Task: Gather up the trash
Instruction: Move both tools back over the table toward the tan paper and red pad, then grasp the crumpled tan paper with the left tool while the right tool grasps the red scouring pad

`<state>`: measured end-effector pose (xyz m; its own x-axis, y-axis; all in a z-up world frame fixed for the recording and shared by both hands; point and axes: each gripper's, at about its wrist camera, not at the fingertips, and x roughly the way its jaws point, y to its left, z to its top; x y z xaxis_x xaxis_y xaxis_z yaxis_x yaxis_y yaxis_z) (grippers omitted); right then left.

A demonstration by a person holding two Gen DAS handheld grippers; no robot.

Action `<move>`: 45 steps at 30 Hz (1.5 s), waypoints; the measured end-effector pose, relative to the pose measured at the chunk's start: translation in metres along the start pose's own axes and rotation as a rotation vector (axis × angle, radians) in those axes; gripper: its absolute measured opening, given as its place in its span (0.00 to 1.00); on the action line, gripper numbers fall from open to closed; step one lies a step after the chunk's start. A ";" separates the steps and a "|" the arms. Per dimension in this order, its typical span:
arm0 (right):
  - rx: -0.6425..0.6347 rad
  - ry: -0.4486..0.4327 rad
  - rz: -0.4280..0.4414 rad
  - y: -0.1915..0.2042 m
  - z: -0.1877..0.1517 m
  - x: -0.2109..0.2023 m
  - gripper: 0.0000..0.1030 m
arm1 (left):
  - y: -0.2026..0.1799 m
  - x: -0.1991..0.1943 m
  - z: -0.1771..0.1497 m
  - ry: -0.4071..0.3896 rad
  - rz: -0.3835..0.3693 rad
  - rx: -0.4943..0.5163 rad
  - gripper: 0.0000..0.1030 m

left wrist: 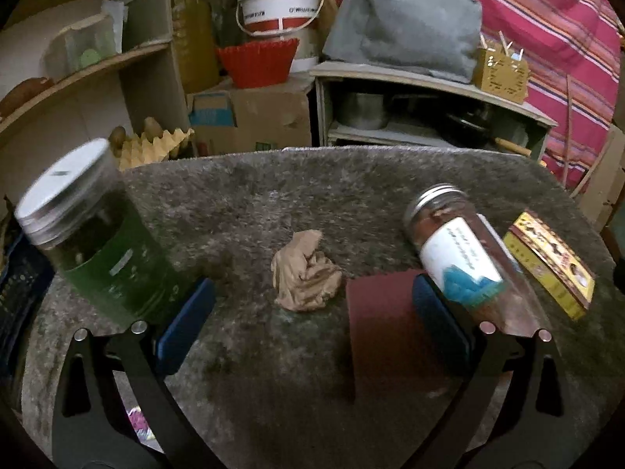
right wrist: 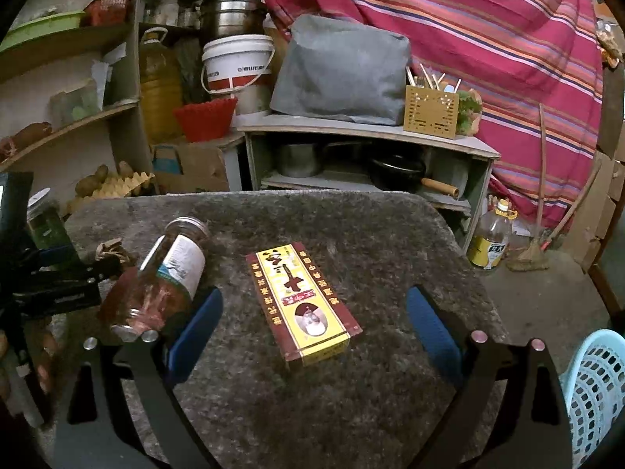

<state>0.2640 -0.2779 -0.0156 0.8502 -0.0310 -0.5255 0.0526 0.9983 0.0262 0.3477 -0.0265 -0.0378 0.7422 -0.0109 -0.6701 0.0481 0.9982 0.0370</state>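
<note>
1. On the grey shaggy mat covering the table, a crumpled brown paper wad lies between the spread fingers of the left gripper; nothing is clamped, and the pads stand clear of the wad on both sides.
2. Just right of the wad, a dark red flat sheet lies on the mat, touching or nearly touching the wad's edge; which one cannot be told.
3. Flanking obstacles in the left wrist view: a green-labelled jar with a pale lid stands beside the left finger; a clear jar with a metal lid and white label lies tilted against the right finger.
4. Further right lies a yellow-and-maroon box, centred between the wide-apart fingers of the right gripper, which holds nothing.
5. At the lower right of the right wrist view, a light blue mesh basket sits off the mat's edge.
6. Beyond the table: a white bucket, a red fluted bowl, a grey covered bundle on a low shelf, and a striped pink cloth.
</note>
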 end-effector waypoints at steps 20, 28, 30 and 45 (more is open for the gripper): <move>-0.022 0.079 -0.053 0.011 0.003 0.015 0.90 | 0.006 -0.002 0.001 0.021 -0.024 -0.001 0.37; -0.022 0.070 -0.050 0.027 0.000 -0.005 0.90 | 0.014 -0.042 -0.015 -0.010 -0.014 0.016 0.37; -0.020 0.066 -0.044 0.031 0.000 -0.010 0.90 | 0.020 -0.049 -0.019 -0.012 -0.011 0.009 0.37; -0.095 0.054 -0.036 0.097 -0.011 -0.037 0.90 | 0.092 -0.089 -0.053 -0.031 0.051 -0.035 0.37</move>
<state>0.2322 -0.1798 -0.0030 0.8190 -0.0664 -0.5699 0.0300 0.9969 -0.0731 0.2507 0.0690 -0.0143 0.7634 0.0385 -0.6448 -0.0133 0.9989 0.0439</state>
